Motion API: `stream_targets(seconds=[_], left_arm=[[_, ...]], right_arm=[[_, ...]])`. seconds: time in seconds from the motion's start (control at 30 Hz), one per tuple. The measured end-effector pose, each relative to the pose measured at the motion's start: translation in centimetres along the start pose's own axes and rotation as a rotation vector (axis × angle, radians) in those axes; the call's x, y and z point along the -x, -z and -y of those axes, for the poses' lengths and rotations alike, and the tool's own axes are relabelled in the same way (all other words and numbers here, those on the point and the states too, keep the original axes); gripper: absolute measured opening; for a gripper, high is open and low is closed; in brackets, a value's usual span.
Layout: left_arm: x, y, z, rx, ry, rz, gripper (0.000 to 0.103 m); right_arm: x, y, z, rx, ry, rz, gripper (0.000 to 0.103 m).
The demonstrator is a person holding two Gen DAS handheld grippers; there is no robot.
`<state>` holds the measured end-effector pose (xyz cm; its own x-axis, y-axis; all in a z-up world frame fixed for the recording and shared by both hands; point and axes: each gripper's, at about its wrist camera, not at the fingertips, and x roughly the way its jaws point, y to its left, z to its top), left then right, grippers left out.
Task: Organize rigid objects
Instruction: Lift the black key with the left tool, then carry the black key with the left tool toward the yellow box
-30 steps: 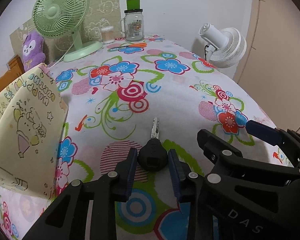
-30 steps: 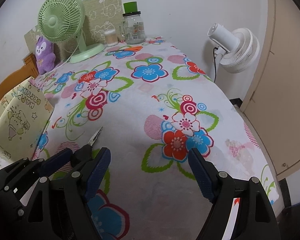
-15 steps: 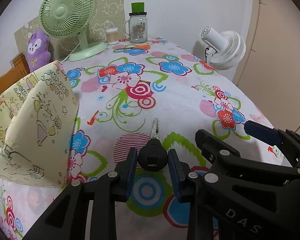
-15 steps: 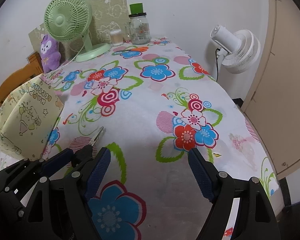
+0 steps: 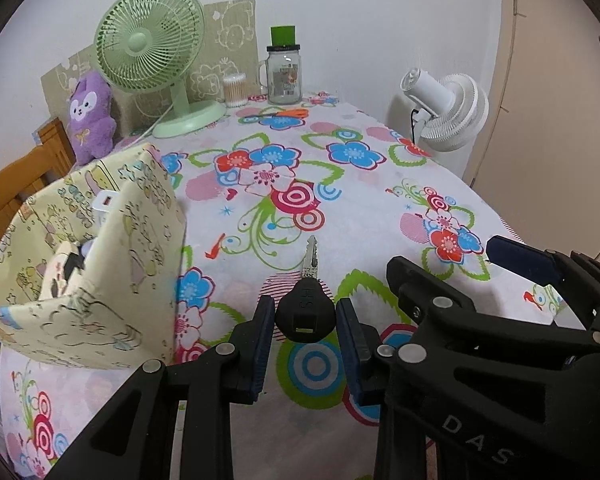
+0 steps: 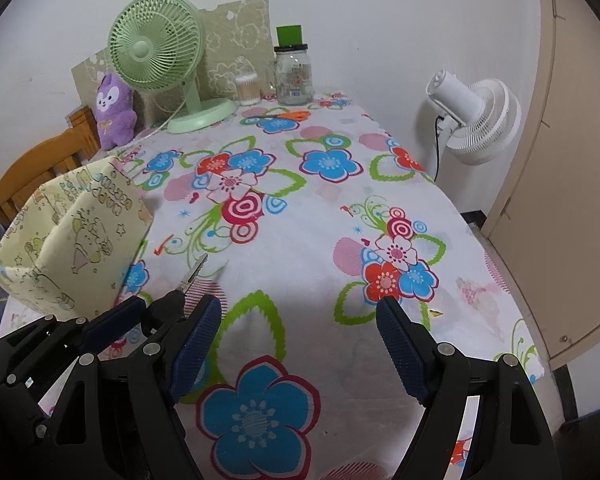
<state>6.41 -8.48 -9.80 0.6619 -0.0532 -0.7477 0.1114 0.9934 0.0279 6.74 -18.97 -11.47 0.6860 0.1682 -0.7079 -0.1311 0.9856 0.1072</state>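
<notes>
My left gripper is shut on the black head of a key, held above the flowered tablecloth; the silver blade points away from me. The key also shows in the right wrist view, between the left gripper's fingers. A pale yellow fabric box with cartoon prints stands at the left, open at the top, with a white item and other things inside; it also shows in the right wrist view. My right gripper is open and empty, low over the table's near part, just right of the left gripper.
At the far end stand a green desk fan, a purple plush, a cotton-swab tub, a glass jar and orange scissors. A white fan stands off the right edge. A wooden chair is at the left.
Both grippers have risen and drawn back from the table. The key has left the cloth with the left gripper. The fabric box's inside has come into view.
</notes>
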Motion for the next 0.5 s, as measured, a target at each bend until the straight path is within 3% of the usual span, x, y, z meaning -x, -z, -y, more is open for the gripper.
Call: stream_targets(seconds=[0.5], left_arm=[[3.1,-0.7,-1.1,-0.026,0.001,0.02,0.031]], right_arm=[[2.9,-0.8,-1.8,-0.009,-0.002,0.031,0.083]])
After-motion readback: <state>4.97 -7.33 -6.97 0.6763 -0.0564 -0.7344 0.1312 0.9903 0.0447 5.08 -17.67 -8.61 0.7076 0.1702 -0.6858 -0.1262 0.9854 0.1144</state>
